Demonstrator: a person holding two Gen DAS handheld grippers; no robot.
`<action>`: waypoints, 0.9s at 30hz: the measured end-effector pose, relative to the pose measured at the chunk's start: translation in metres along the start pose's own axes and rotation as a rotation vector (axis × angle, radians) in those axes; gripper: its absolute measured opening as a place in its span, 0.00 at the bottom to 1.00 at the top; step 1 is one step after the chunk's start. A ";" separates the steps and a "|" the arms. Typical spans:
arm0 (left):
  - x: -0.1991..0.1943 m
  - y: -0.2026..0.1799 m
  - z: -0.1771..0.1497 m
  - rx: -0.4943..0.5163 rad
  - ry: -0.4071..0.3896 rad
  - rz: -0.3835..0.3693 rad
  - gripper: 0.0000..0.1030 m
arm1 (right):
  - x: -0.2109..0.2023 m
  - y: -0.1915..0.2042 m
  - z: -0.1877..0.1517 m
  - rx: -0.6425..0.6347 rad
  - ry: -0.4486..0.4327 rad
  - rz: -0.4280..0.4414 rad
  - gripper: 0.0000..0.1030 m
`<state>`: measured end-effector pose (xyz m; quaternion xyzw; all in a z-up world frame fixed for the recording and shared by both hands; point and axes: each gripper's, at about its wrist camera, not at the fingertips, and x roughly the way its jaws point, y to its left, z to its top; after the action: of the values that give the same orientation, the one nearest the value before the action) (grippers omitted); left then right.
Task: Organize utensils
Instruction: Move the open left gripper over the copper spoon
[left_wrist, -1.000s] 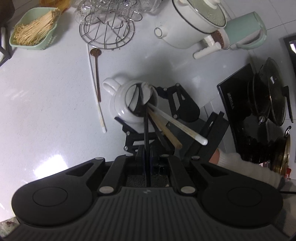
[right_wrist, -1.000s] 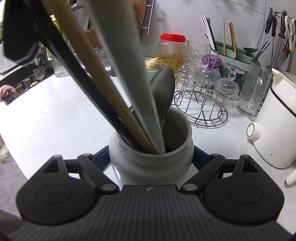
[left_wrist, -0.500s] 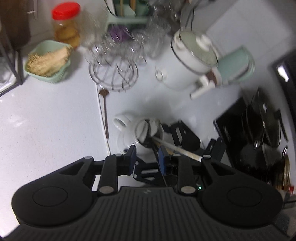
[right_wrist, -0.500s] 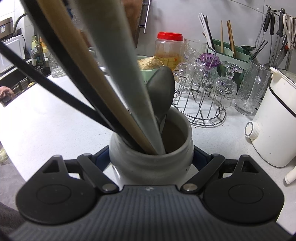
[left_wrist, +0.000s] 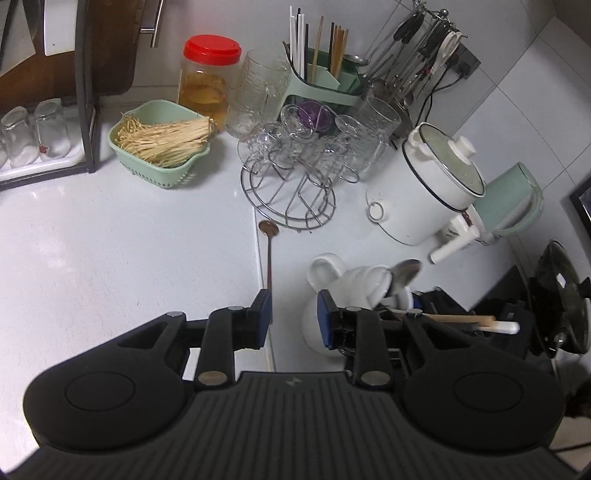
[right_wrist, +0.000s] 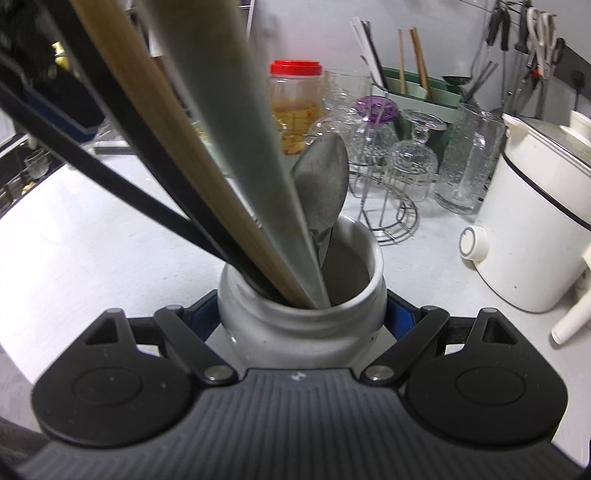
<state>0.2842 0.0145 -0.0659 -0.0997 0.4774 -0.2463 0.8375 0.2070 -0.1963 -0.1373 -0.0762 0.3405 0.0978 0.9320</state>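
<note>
The right tongs (right_wrist: 302, 314) pinch the white jar (right_wrist: 301, 295) of utensils; the left tongs (left_wrist: 293, 314) hang spread and empty above the desk (left_wrist: 129, 251).

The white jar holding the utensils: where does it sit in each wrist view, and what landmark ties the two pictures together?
Left wrist view: white jar at lower centre-right, just beyond the right fingertip.
Right wrist view: white jar at bottom centre, clamped between the fingers.
Shared landmark: red-lidded jar at the back of the counter.
</note>
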 end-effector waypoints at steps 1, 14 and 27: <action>0.005 0.003 -0.002 -0.002 -0.006 -0.004 0.30 | 0.000 0.000 0.000 0.009 0.001 -0.010 0.89; 0.096 0.025 -0.020 -0.011 0.048 -0.096 0.30 | 0.000 -0.001 0.003 0.091 0.043 -0.110 0.89; 0.176 0.013 0.023 0.080 0.021 -0.017 0.29 | 0.000 -0.005 0.007 0.088 0.097 -0.098 0.89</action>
<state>0.3820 -0.0656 -0.1913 -0.0675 0.4751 -0.2734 0.8337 0.2119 -0.1993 -0.1315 -0.0563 0.3849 0.0332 0.9206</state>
